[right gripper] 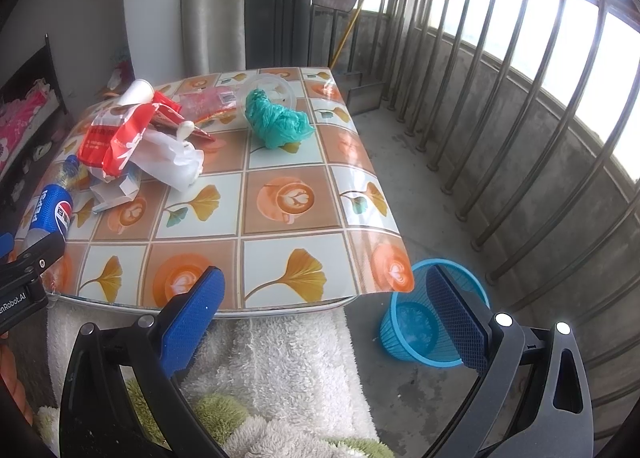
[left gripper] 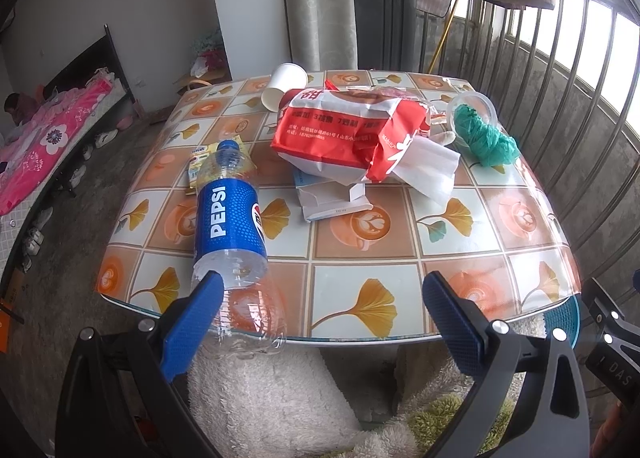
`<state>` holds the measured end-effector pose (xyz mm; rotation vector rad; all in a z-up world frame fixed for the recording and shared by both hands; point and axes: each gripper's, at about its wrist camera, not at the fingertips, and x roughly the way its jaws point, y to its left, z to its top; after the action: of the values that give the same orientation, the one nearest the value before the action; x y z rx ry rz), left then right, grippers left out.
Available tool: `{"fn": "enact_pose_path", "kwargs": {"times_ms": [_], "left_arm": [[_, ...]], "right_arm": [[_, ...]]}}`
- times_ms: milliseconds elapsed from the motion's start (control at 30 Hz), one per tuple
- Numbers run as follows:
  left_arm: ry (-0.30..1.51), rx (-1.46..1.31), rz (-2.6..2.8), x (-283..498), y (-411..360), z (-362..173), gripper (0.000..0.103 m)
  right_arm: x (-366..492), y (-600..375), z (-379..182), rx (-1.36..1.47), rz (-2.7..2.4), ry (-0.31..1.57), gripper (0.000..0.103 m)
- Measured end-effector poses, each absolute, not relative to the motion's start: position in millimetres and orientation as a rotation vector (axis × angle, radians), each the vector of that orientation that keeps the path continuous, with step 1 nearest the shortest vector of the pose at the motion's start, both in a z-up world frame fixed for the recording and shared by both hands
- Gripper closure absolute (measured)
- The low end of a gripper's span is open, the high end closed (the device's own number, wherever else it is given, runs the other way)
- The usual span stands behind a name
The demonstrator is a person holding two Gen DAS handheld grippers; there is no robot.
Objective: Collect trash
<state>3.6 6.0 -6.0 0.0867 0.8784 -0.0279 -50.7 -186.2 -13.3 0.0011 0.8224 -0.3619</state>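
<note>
An empty Pepsi bottle (left gripper: 230, 226) lies on the tiled table (left gripper: 360, 246) at its near left, its base over the front edge; it also shows in the right wrist view (right gripper: 52, 214). Behind lie a red and white paper bag (left gripper: 344, 130), a white tissue (left gripper: 428, 166), a paper cup (left gripper: 282, 84), a green plastic bag (left gripper: 486, 138) and a clear cup (left gripper: 476, 106). My left gripper (left gripper: 324, 294) is open, its left finger touching the bottle's base. My right gripper (right gripper: 324, 290) is open and empty at the table's front edge. A blue basket (right gripper: 420, 334) stands on the floor to the right.
A yellow wrapper (left gripper: 204, 162) and a white carton (left gripper: 332, 198) lie on the table. A fluffy white towel (right gripper: 272, 358) covers a seat below the front edge. A metal railing (right gripper: 520, 118) runs along the right. A bed (left gripper: 48, 138) stands far left.
</note>
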Motion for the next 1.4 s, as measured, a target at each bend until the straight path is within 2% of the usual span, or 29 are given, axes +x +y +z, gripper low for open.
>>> {"fn": "enact_pose_path", "kwargs": {"times_ms": [1400], "left_arm": [[0.872, 0.088, -0.028, 2.0, 7.1, -2.9, 0.006]], "right_arm": [[-51.2, -183.4, -7.8, 0.003, -0.360, 0.813, 0.007]]}}
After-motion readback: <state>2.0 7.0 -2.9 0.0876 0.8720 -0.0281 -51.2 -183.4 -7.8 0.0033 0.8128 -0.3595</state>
